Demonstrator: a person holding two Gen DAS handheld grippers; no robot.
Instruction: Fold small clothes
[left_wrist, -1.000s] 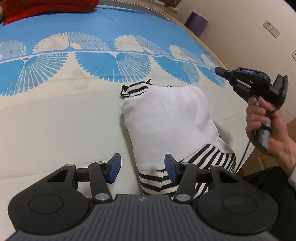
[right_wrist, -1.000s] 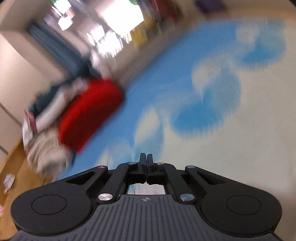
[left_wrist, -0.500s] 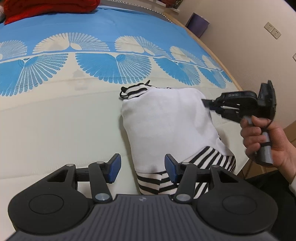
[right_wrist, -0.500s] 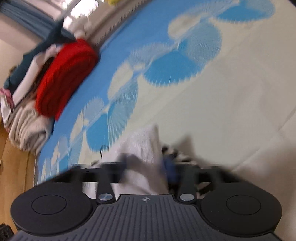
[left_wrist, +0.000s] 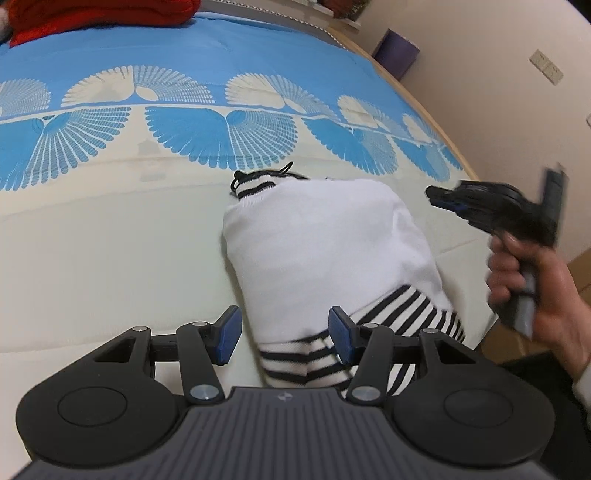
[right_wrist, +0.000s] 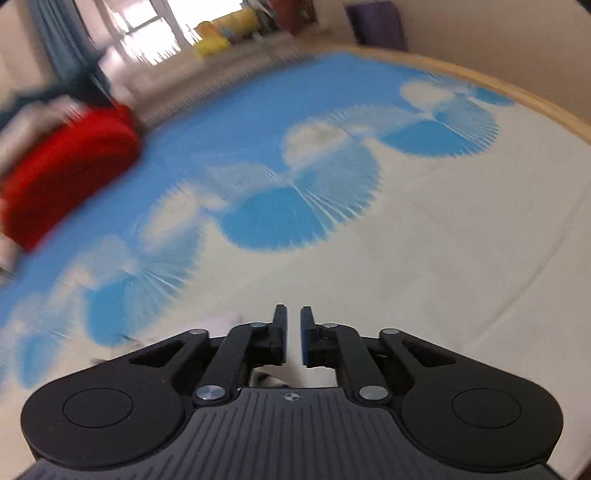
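Landmark: folded garment (left_wrist: 325, 251), white knit w/ black-white striped trim, lying on the bedspread (left_wrist: 110, 258).

1. Room to move. Cream fabric left of garment is bare as far as I see. Beyond it, blue fan print runs across the bed. Bed's wooden edge (left_wrist: 424, 107) curves past garment's right side; garment's right flank sits near that edge, so clearance there is tight. A red textile (left_wrist: 92, 14) lies far beyond garment, at the bed's far left.

2. Left gripper (left_wrist: 284, 332): released, jaws apart, hovering at garment's near striped hem; the hem shows between the blue pads (left_wrist: 227, 334), no pad pressing on it.

3. Right gripper (right_wrist: 293, 336): jaws opening, narrow gap, nothing between them. I see only a blurred scrap of garment below the fingers.

4. View differences. Left cam shows whole garment plus right gripper (left_wrist: 439, 197) held in a hand (left_wrist: 532, 280) just right of garment, off the fabric. Right cam, motion-blurred, shows a window (right_wrist: 147, 29) and a yellow item (right_wrist: 221, 37) beyond the bed; left cam shows neither.
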